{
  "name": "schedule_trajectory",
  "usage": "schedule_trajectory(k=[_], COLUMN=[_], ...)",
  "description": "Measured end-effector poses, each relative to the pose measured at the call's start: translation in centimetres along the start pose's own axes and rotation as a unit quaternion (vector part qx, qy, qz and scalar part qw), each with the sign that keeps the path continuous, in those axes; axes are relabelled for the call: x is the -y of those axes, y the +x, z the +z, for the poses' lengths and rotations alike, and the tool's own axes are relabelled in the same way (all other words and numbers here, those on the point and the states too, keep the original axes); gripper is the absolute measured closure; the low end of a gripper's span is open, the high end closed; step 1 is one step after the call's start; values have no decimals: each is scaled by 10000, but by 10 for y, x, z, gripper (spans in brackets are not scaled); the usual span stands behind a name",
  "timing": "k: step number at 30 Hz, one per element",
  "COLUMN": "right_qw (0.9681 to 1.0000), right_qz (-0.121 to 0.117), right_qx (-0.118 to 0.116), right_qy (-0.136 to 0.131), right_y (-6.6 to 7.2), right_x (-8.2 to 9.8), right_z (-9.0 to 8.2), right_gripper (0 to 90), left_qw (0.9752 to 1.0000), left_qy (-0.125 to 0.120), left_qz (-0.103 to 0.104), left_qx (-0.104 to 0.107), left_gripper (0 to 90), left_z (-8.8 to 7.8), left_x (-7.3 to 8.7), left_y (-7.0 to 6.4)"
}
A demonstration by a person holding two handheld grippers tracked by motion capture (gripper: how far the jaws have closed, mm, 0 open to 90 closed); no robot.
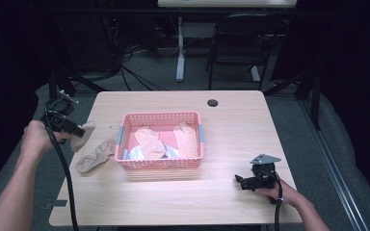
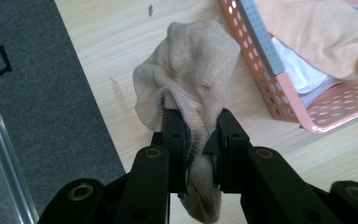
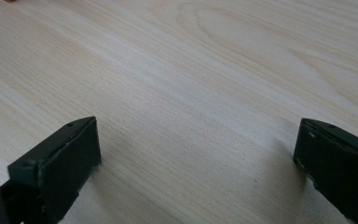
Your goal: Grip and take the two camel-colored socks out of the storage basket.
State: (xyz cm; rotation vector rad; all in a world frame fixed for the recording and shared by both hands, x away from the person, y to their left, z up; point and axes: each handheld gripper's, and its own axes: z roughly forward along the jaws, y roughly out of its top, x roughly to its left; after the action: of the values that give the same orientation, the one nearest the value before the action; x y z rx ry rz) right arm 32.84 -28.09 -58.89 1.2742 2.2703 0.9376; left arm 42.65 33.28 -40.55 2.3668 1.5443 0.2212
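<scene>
My left gripper (image 1: pixel 79 131) is shut on a beige sock (image 1: pixel 84 134), held just above the table's left side, left of the pink basket (image 1: pixel 161 166). In the left gripper view the beige sock (image 2: pixel 186 84) bunches up between the jaws and hangs past them, with the pink basket (image 2: pixel 279 93) at the upper right. A second beige sock (image 1: pixel 95 155) lies flat on the table below the first. My right gripper (image 1: pixel 241 182) rests low near the table's front right, jaws wide open with bare wood (image 3: pixel 191 102) between them.
The basket holds peach-coloured socks (image 1: pixel 150 142) and a white cloth (image 1: pixel 135 154). A dark round hole (image 1: pixel 213 102) sits near the table's far edge. A chair (image 1: pixel 243 41) and cables (image 1: pixel 135 72) stand beyond the table. The floor (image 2: pixel 32 93) lies off the table's left edge.
</scene>
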Motion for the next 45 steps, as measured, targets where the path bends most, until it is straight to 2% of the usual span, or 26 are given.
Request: schedule_trajectory(k=[7,15,18,26,28,32,35,40,43,45], right_qw=[10000,10000,10000,10000,10000,10000,10000,10000,10000,10000], right_qz=[3,-2,-3,0,-1,0,1,-3,-2,-2], right_qx=[1,-2,-2,-1,0,-1,-2,0,-2,-3], right_qy=[-1,-1,-6,1,-1,1,-2,-8,-10,-9], right_y=[0,0,0,0,0,0,0,0,0,0], right_x=[0,0,0,0,0,0,0,0,0,0], right_z=[0,0,0,0,0,0,0,0,0,0], right_gripper=[0,0,0,0,0,0,0,0,0,0], left_qw=[9998,9992,9989,9980,9976,9978,9980,9984,9986,9988], left_qy=[123,256,339,343,343,213,116,23,61,13], left_qz=[-113,-234,-266,-456,-538,-589,-588,-530,-472,-441], left_qx=[88,209,183,254,267,216,181,201,224,225], left_gripper=[761,762,761,718,636,356,208,85,5,0], left_z=[25,66,81,109,109,99,88,71,66,63], left_x=[9,22,26,34,35,38,43,55,63,69], left_y=[4,3,2,4,4,3,1,-6,-12,-16])
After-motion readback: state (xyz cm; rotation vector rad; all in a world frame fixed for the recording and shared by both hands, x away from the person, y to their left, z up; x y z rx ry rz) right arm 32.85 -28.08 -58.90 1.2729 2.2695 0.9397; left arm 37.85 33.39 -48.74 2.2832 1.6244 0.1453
